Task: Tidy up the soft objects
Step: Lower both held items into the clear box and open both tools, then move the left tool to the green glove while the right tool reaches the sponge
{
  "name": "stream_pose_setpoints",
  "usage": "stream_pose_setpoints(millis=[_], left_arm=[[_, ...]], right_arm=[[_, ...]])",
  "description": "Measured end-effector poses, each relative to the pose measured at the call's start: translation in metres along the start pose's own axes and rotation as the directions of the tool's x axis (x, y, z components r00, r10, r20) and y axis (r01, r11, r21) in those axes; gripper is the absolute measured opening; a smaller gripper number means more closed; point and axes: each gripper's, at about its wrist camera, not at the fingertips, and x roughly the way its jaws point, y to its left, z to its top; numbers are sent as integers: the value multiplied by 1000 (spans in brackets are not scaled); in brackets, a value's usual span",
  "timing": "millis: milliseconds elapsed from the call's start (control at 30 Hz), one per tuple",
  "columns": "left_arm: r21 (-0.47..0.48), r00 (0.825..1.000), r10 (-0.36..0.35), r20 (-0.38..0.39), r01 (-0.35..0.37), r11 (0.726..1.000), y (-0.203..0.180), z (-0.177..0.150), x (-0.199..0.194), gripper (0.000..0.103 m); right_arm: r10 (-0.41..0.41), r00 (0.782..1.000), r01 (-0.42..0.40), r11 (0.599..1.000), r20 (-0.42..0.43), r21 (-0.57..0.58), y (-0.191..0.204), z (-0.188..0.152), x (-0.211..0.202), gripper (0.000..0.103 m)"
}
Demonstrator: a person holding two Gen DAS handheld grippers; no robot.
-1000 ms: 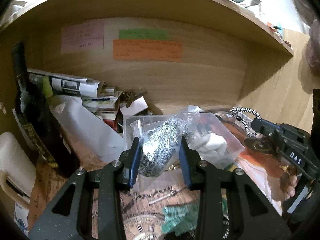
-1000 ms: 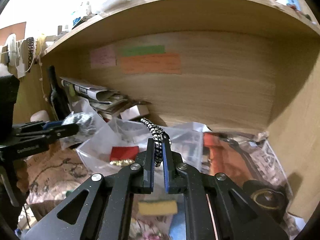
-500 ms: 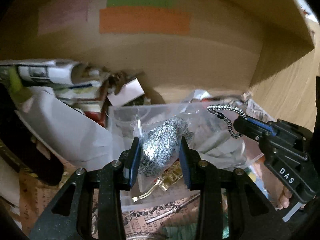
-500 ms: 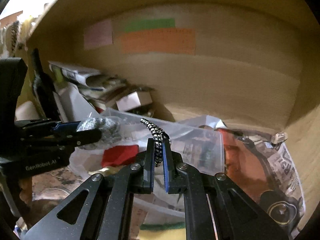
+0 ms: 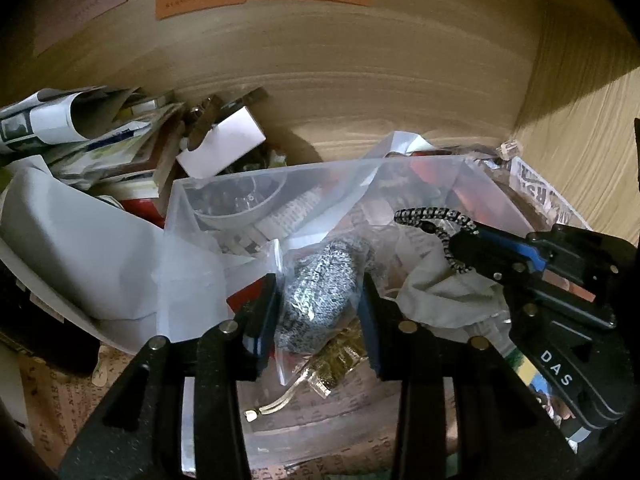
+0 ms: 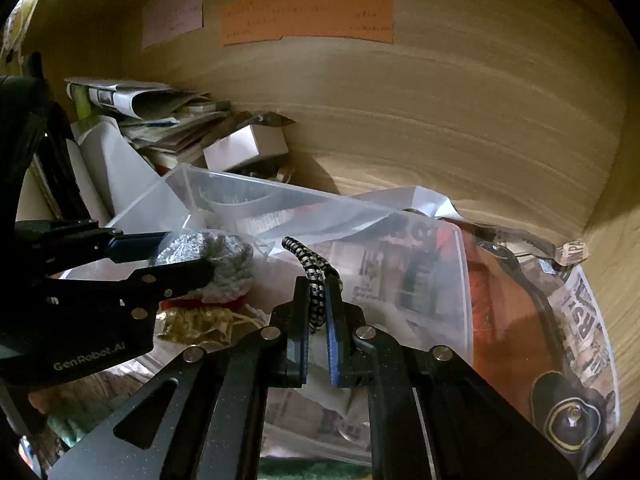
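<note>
Scrubber [image 5: 320, 292], bagged, was clamped in the left gripper [image 5: 320, 312] over the clear bin [image 6: 460, 272]; cord [image 6: 314, 276] was pinched in the right gripper [image 6: 316, 320]. Both were best lowered well inside the bin before release.

Both grippers clamped, side by side over the clear bin.

Left black two-finger gripper [image 5: 320, 312] squeezing a grey knitted bundle in clear plastic [image 5: 320, 300], blue-lined fingers [image 5: 264, 328] held apart by its bulk. Right black two-finger gripper [image 6: 317, 320] pinched nearly closed on a black-and-white braided cord [image 6: 312, 276], only a thin gap between pads. Seen from the left wrist, sitting close on the right, angled inward, cord looping off its tip.
</note>
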Motion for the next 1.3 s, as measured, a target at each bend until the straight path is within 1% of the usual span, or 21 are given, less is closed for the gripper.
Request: stream_pose_setpoints(millis=[67,100,167,233,300,367,467,533,667,733,800,933,1033,1167,1300], left_arm=[[0,1000,-2,1,2,1000,-1,1,-1,44],[0,1000,-3,5,3,1000,0,1,-2,46],[-1,1000,2,24,-2,1000,2,0,-10,54],[0,999,4,46,-4,1000,2,0,-19,58],[2,998,7,68,-7,1000,3,0,-29,61],[0,996,4,90,-4,1000,4,-1,-41,64],[-3,992,1,123,0,1000,6,-4,-60,69],[1,989,0,145,0,1000,5,-7,-72,73],[10,983,-3,183,1,1000,3,-17,-95,83],[15,980,-3,197,0,1000,2,-23,-105,87],[18,978,-5,208,1,1000,1,-29,-113,90],[20,979,-23,203,19,1000,-2,-43,-122,94],[20,982,-43,181,40,999,-5,-55,-125,96],[21,987,-57,153,55,998,-10,-74,-123,99],[12,991,-75,107,75,997,-13,-90,-114,99]], right_arm=[[5,1000,-5,1000,-10,0,0,0,1,7],[6,1000,-6,1000,-14,0,0,0,1,10],[9,1000,-9,1000,-14,0,0,0,-1,18],[9,1000,-9,1000,-1,-2,2,0,-7,32],[3,1000,-3,1000,24,-7,3,0,-16,37],[-6,999,6,1000,48,-14,4,1,-26,40],[-5,996,6,1000,93,-10,4,1,-44,49],[-1,993,2,1000,121,-7,3,0,-56,58],[-4,985,7,1000,174,-17,5,-4,-82,62],[-8,980,14,1000,197,-27,7,-8,-95,70],[-15,976,22,999,217,-30,8,-13,-104,74],[-16,971,22,1000,237,-19,9,-24,-118,80],[-13,972,14,1000,234,-1,7,-32,-123,82],[-8,979,3,1000,206,25,3,-45,-123,83],[-3,988,-5,999,157,51,-1,-60,-119,83]])
